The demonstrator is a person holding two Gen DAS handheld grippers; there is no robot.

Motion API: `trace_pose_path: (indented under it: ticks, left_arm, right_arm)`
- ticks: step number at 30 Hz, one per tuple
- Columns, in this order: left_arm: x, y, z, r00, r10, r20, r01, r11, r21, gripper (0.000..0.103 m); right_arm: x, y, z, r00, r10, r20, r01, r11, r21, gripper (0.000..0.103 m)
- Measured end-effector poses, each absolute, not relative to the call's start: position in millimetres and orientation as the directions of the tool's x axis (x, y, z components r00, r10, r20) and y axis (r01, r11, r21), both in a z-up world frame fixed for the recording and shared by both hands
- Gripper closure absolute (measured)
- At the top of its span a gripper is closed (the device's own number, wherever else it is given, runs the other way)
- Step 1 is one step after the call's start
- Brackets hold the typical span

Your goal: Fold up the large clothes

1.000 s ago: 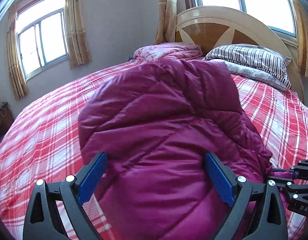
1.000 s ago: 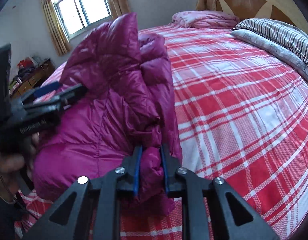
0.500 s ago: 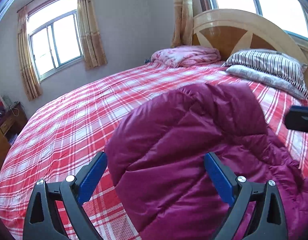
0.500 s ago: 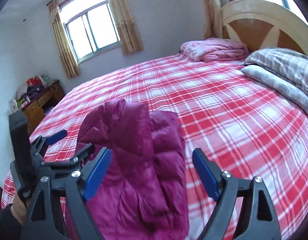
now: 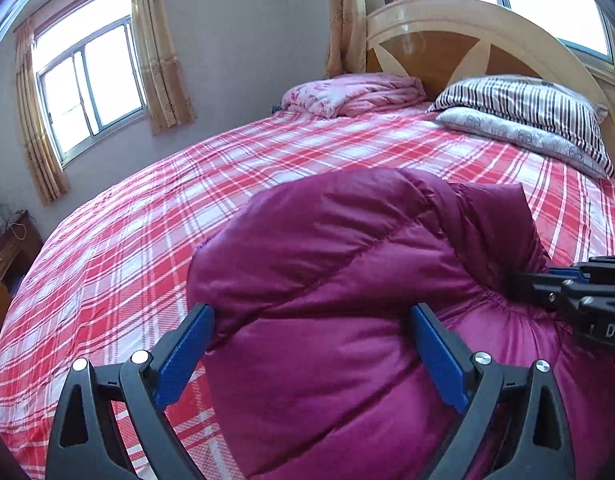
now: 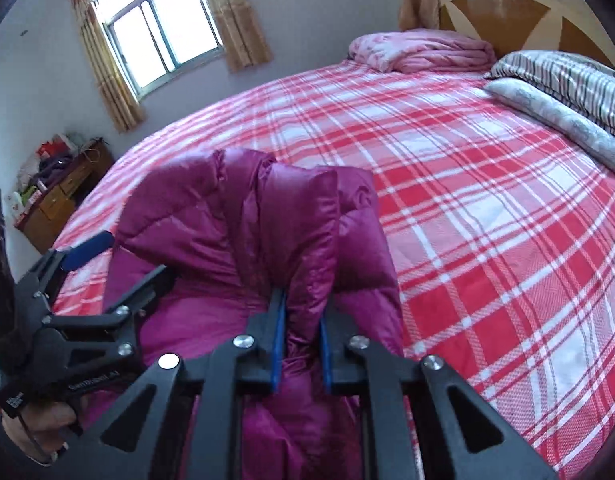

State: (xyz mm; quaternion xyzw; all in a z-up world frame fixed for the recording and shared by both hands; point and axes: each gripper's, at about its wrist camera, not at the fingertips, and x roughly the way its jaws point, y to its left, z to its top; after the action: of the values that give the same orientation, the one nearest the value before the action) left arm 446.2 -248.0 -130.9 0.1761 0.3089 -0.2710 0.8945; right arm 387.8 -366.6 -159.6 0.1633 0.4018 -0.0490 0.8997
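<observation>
A magenta quilted down jacket (image 5: 347, 272) lies bunched at the near edge of the bed. My left gripper (image 5: 311, 344) is open, its blue pads wide apart over the jacket's near part without clamping it. My right gripper (image 6: 301, 328) is shut on a raised fold of the jacket (image 6: 299, 232) and holds it up from the bed. The right gripper also shows at the right edge of the left wrist view (image 5: 579, 296). The left gripper shows at the left of the right wrist view (image 6: 79, 280), held by a hand.
The bed has a red and white plaid cover (image 5: 155, 240). A pink folded quilt (image 5: 355, 92) and striped pillows (image 5: 523, 104) lie by the wooden headboard (image 5: 447, 40). A wooden dresser (image 6: 55, 204) with clutter stands left of the bed.
My right gripper opened half a second ago and has now shut again on a fold of the jacket. The jacket has dropped lower on the bed. The left gripper stays open.
</observation>
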Motion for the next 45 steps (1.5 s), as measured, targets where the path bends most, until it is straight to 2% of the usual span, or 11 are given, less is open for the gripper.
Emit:
trace_pose_path:
  ticks: [3,6,8,9,10,15,16,18,22,32,45]
  left_arm:
    - [442.9,-255.9,-131.5,0.67,-0.364,-0.648,0.596,0.784,0.176,0.005]
    - [439.5,-255.7,-122.9,0.684,-0.356,-0.636,0.596,0.776,0.206,0.005]
    - [441.1,-247.2,-112.5,0.7,-0.367,-0.612,0.581,0.791,0.19,0.005]
    - [444.5,-240.8,-106.8,0.707,-0.367,-0.604,0.565,0.807,0.171,0.005]
    - [448.3,-235.7,-103.3,0.713,-0.36,-0.602,0.547,0.823,0.155,0.005]
    - [471.7,-220.4,-103.0,0.73,-0.265,-0.63,0.423,0.899,0.112,0.005]
    - [475.4,-220.8,-107.7,0.72,-0.252,-0.647,0.412,0.905,0.105,0.005]
    - [479.5,-222.3,-118.4,0.706,-0.23,-0.67,0.392,0.915,0.099,0.005]
    - [476.8,-225.7,-138.4,0.678,-0.255,-0.689,0.404,0.913,0.06,0.005]
    - [486.0,-231.1,-164.7,0.596,-0.326,-0.734,0.408,0.91,-0.073,0.001]
    - [491.6,-237.3,-175.3,0.566,-0.313,-0.762,0.416,0.907,-0.064,0.001]
  right_arm:
    - [384.1,-370.8,-165.0,0.658,0.04,-0.752,0.232,0.939,0.253,0.086]
    - [379.6,-369.6,-149.5,0.647,-0.004,-0.763,0.269,0.937,0.223,0.074]
    - [370.5,-367.9,-125.2,0.683,-0.083,-0.725,0.318,0.928,0.193,0.041]
    - [366.5,-365.4,-112.3,0.714,-0.11,-0.692,0.329,0.924,0.192,0.034]
    - [364.7,-361.8,-101.1,0.738,-0.124,-0.664,0.328,0.925,0.193,0.033]
    - [392.2,-336.4,-82.8,0.791,-0.005,-0.611,0.211,0.941,0.266,0.037]
    - [400.4,-334.8,-87.6,0.786,-0.005,-0.618,0.211,0.942,0.26,0.042]
    - [415.5,-337.5,-104.0,0.761,-0.061,-0.646,0.25,0.946,0.205,0.042]
    - [419.8,-358.9,-145.8,0.699,-0.065,-0.712,0.305,0.928,0.215,0.042]
    - [416.7,-375.4,-174.0,0.693,-0.06,-0.718,0.321,0.918,0.233,0.039]
    - [422.9,-371.1,-184.7,0.669,-0.074,-0.739,0.331,0.921,0.207,0.037]
